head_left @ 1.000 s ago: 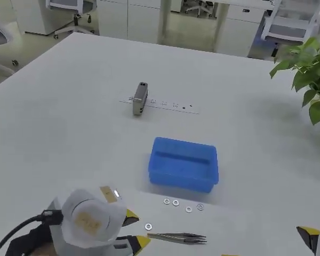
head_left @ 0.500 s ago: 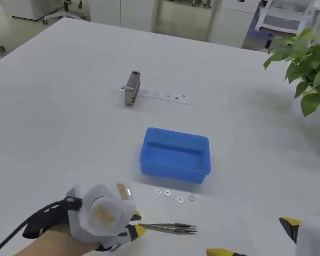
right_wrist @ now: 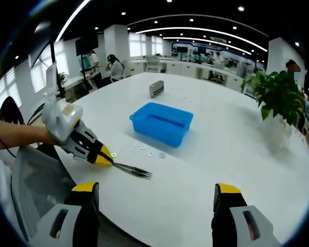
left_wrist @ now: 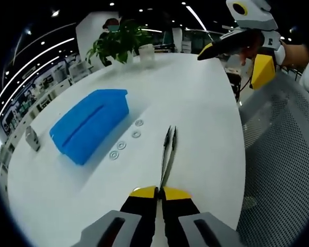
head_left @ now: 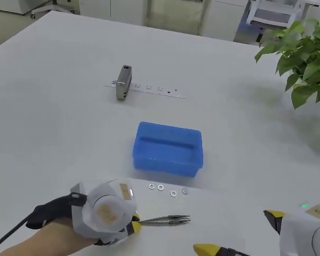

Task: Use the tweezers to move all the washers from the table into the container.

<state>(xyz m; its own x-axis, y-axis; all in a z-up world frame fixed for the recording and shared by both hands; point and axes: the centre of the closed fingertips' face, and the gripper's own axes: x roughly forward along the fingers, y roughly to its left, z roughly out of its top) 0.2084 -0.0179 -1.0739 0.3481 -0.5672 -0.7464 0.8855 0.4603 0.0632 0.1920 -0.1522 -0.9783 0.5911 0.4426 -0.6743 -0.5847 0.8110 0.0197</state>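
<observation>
Four washers (head_left: 160, 187) lie in a short row on the white table (head_left: 53, 122), just on the near side of the blue container (head_left: 168, 148) and apart from its wall. Nearer than them, the tweezers (head_left: 168, 219) point right, tips close together, gripping nothing and stopping short of the row. Whether they rest on the table I cannot tell. The left gripper (head_left: 134, 224) has its jaws pressed together on the tweezers' back end. The right gripper (head_left: 239, 233) waits at the near right, jaws spread wide with nothing between them.

The likely trouble is the hold. Clamped at the very rear, the tweezers may swivel in the jaws once the tips press down. The washers are thin and flat and could skid away or spring from the tips over the container's wall.

The container looks bare inside, with no washer that I can make out. Beyond it on the far side lies a power strip (head_left: 154, 89).
</observation>
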